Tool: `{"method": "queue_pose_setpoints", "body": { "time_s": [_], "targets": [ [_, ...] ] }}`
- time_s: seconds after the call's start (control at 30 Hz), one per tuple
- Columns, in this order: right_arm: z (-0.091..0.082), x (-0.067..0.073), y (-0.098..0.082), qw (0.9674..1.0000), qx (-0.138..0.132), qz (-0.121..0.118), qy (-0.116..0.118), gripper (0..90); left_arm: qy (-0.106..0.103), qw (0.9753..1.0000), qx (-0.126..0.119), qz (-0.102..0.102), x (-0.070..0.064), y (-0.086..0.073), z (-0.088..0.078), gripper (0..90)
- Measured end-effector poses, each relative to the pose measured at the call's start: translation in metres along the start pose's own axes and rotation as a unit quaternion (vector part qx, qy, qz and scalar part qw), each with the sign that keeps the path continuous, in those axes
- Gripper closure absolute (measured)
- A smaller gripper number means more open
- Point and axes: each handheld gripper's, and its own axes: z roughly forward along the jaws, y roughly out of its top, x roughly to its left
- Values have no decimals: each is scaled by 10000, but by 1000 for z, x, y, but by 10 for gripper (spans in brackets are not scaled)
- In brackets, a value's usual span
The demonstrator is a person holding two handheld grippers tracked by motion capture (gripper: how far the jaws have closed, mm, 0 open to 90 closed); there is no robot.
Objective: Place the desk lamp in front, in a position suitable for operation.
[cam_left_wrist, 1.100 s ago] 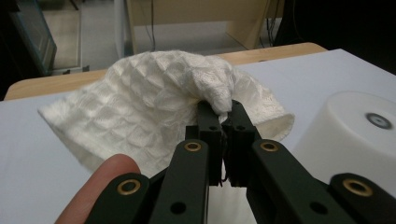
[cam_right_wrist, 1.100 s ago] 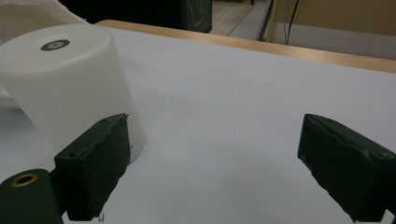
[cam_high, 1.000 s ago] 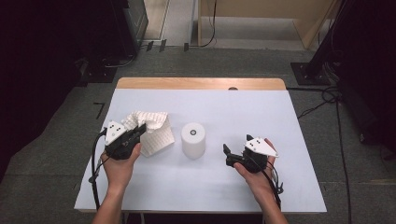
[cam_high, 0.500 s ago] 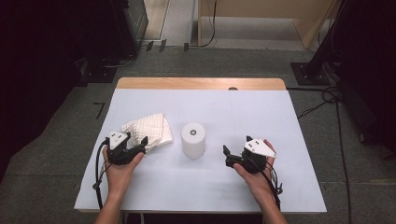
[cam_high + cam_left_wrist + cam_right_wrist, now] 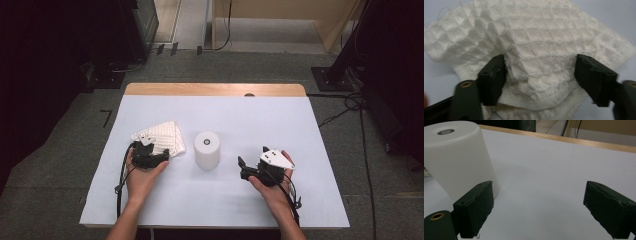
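L tongs (image 5: 537, 75) closing round folded waffle cloth (image 5: 531, 47), mid-frame, not clamped yet; regrip pending. R tongs (image 5: 537, 205) apart, idle by white cylinder (image 5: 459, 157), upper left.

the cloth (image 5: 541, 50) is cream-white with a waffle-weave grid, the cylinder (image 5: 207, 149) plain white, the worktop (image 5: 260, 120) pale lilac-white with a wooden edge.

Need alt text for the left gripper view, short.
A folded white waffle-weave cloth lies on a pale table, seen close up. The left gripper has its two black jaws set either side of a bunched fold at the cloth's near edge; they have just been closing, and whether the pads press it yet is unclear.
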Motion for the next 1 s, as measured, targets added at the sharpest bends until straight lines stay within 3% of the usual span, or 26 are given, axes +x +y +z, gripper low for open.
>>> {"method": "queue_pose_setpoints", "body": {
  "time_s": [0.07, 0.1, 0.17, 0.23, 0.3, 0.37, 0.53, 0.57, 0.63, 0.67, 0.7, 0.73, 0.77, 1.0],
  "targets": [
    [1, 1, -1, 10000, 35, 9, 12, 92, -62, 10000, -74, 28, 0, -1, -1, 536],
    [2, 3, -2, 10000, 48, -12, 11, 92, -167, 9998, -94, 23, 2, -2, -2, 685],
    [2, 4, -2, 10000, 58, -70, 23, 92, -398, 9991, -164, -26, 6, -3, -3, 811],
    [2, 6, -2, 10000, 66, -58, 40, 92, -579, 9979, -274, -65, 8, -5, -5, 845],
    [2, 7, -2, 9999, 60, -67, 64, 92, -682, 9966, -461, 72, 8, -5, -11, 854],
    [3, 8, -2, 9999, 76, -72, 109, 94, -882, 9937, -688, 57, 9, -5, -21, 857],
    [2, 14, 1, 9995, 19, -96, 285, 97, -1197, 9841, -1308, 105, 12, 6, -58, 859],
    [1, 15, 2, 9995, 12, -92, 318, 119, -1287, 9807, -1463, 137, 12, 9, -69, 859],
    [-2, 18, 5, 9993, -59, -67, 374, 130, -1317, 9767, -1679, 209, 11, 12, -83, 859],
    [-3, 20, 6, 9991, -94, -66, 417, 130, -1416, 9730, -1805, 248, 10, 14, -90, 859],
    [-4, 22, 8, 9989, -112, -60, 456, 130, -1441, 9710, -1886, 303, 8, 16, -96, 859],
    [-6, 26, 11, 9985, -165, -87, 523, 133, -1490, 9669, -2036, 374, 3, 19, -107, 860],
    [-6, 26, 11, 9985, -165, -87, 523, 133, -1490, 9669, -2036, 374, 3, 19, -107, 859],
    [-11, 47, 19, 9956, -266, -202, 872, 140, -1735, 9532, -2425, 494, -4, 26, -140, 859]
  ]
}}
